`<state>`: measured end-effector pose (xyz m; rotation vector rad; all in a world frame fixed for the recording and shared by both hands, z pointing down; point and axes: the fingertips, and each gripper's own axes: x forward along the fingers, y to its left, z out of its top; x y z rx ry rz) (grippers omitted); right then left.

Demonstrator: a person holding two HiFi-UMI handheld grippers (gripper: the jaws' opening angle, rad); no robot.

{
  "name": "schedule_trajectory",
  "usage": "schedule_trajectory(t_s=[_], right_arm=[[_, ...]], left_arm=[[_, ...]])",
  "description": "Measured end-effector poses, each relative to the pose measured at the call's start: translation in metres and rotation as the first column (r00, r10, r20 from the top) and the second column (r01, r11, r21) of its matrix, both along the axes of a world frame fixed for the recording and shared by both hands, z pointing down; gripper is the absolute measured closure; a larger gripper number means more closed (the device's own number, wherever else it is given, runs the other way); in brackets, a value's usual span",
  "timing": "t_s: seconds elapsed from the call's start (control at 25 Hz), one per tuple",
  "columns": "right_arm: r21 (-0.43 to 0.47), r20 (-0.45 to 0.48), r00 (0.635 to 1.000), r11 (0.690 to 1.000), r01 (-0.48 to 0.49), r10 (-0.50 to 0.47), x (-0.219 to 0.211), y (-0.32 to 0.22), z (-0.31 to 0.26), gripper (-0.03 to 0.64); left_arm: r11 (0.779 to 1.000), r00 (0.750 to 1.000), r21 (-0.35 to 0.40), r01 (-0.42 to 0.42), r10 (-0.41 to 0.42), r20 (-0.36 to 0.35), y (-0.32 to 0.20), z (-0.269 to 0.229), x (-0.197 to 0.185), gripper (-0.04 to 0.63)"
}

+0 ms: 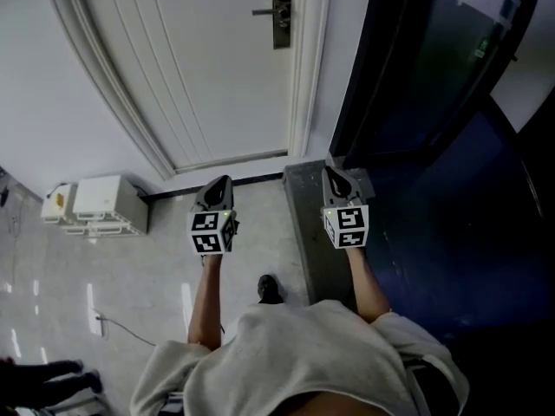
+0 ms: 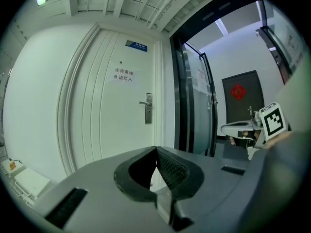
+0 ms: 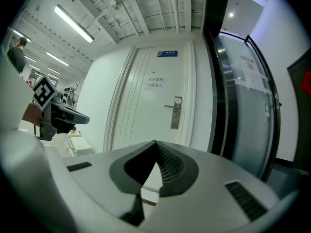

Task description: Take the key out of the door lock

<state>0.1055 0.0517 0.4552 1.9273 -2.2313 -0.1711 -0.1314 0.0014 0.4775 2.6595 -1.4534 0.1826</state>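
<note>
My left gripper (image 1: 220, 183) and my right gripper (image 1: 335, 175) both have their fingers pressed together, with nothing in them. The door lock (image 1: 282, 13) is at the top middle of the head view, well apart from me. The key is too small to see from here. If I reach in with shut fingers, I could poke the key or bump the handle (image 1: 262, 11) and miss my grab.
</note>
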Motion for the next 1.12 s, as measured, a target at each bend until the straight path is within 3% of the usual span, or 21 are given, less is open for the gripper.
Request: schedule_trajectory(t_s=[0.48,1.12], right_arm=[[0.016,-0.011,1.0,1.0,-0.022,0.023,-0.018,-0.141,-0.012,0.595],[-0.025,-0.02,0.999,0.999,-0.03,0.03,-0.015,-0.206,0.004,0.594]], left_arm=[[0.998,0.998,0.013,-0.058,0.058,-0.001,-0.149,-0.007,-0.003,0.577],[0.997,0.997,-0.034,-0.072,0.071,-0.005,-0.216,0.017,0.003,0.577]])
